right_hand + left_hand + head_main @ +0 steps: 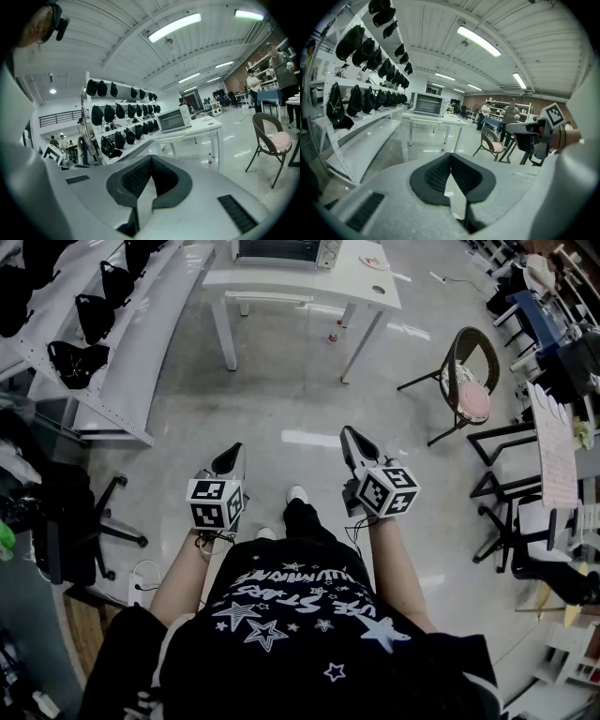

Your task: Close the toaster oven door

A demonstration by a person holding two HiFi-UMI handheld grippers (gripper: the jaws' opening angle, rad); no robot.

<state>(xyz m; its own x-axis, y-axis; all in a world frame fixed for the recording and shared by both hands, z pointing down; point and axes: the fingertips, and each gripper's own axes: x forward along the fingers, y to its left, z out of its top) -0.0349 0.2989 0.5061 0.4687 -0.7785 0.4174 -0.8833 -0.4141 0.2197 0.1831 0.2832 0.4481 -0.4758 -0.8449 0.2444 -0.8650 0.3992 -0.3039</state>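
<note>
The oven (286, 251) sat on the white table (367, 289) at the top edge of the head view, well apart from the person, who stood on the open floor (281, 399) with both tools held out low in front; the left tongs (228, 457) were closed with nothing between them, and the right tongs (351, 435) were closed and empty as well. From this far off the door's position could not be made out in any view, so the first risk was misjudging which way and how far it had to swing. The walk in carried its own hazards; a small bottle (334, 334) stood on the floor under the table, a chair (469, 371) sat at the right, and the long shelf (141, 352) ran along the left, any of which a foot or elbow might catch. At the oven, closed tips pushing on a smooth door would likely slide off; too hard a shove could slam the door or push the oven back across the table.
</note>
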